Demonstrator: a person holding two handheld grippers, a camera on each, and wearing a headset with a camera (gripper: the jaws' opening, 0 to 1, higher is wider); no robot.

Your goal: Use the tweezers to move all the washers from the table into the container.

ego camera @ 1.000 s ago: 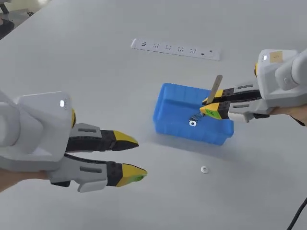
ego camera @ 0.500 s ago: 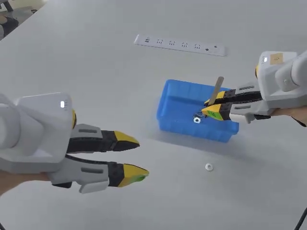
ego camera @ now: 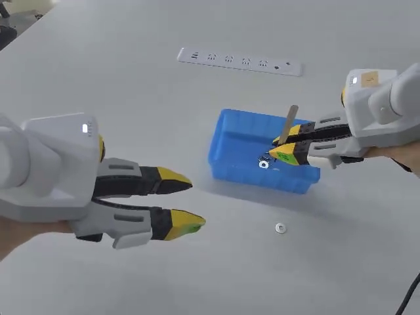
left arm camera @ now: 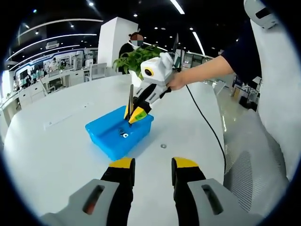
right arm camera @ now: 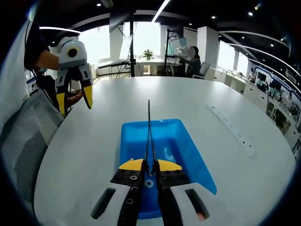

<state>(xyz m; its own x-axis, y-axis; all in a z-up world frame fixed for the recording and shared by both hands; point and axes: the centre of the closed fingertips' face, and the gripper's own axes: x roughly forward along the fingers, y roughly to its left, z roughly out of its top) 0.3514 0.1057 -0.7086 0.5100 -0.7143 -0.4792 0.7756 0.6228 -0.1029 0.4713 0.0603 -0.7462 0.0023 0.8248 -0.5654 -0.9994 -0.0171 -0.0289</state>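
1. I have the tweezers clamped between the jaws of the right gripper. The jaws are pressed together on them, and the tweezers stick out tilted above the jaws in the head view.
2. The right gripper hangs over the blue container, with its yellow tips above the near wall.
3. One washer lies inside the container, just below the right gripper's tips. I cannot tell whether the tweezers touch it.
4. A second washer lies on the table, near the container's front wall and outside it.
5. My left gripper hovers well apart from the container with its jaws spread and nothing between them.
6. A white power strip lies on the table beyond the container.
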